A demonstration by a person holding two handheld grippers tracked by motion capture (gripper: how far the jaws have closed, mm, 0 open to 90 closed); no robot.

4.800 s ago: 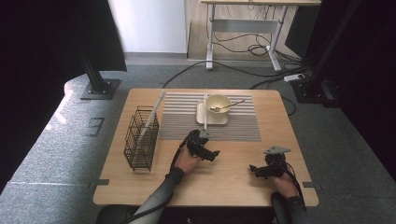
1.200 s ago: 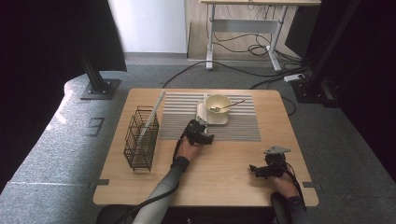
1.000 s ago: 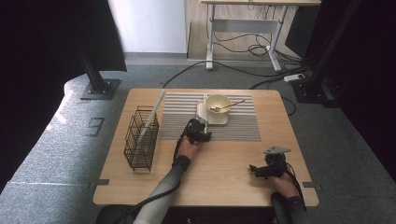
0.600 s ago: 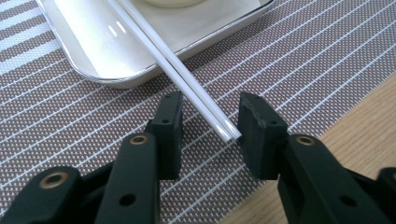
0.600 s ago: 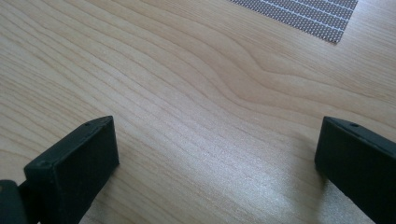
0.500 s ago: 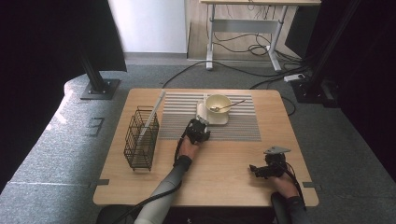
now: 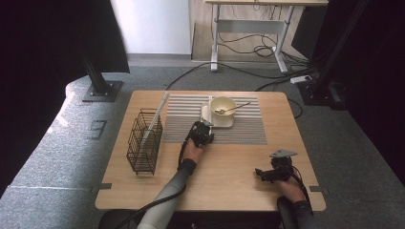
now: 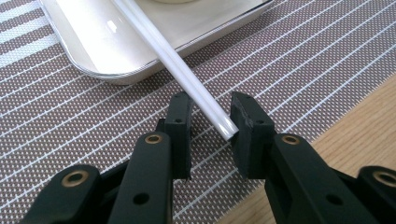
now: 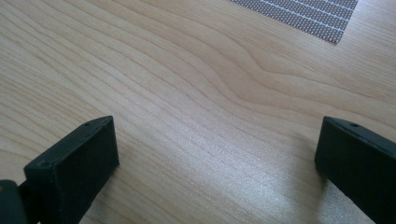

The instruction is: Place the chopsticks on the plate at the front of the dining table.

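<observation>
Two grippers work over a wooden table (image 7: 229, 176); going from its left edge, a black wire basket (image 7: 144, 141) stands upright near that edge, with a long white strip (image 7: 156, 119) leaning out of its far side; next comes a striped placemat (image 7: 248, 130) spread across the far middle of the table; on the mat's far part sits a pale tray (image 8: 107, 44), carrying a cream bowl (image 7: 223, 105) with a spoon (image 7: 235, 108) whose handle points toward the right edge; white chopsticks (image 8: 187, 81) lie with one end on the tray and the near end down over the mat; the left gripper (image 8: 210, 126) sits low at the tray's near left corner, its jaws having just been closing, the chopsticks' tip between them and touching the right pad while a gap remains at the left pad, so nothing is clamped; well apart, near the table's near right corner, the right gripper (image 7: 268, 174) hangs over bare wood, jaws spread wide with nothing between.
</observation>
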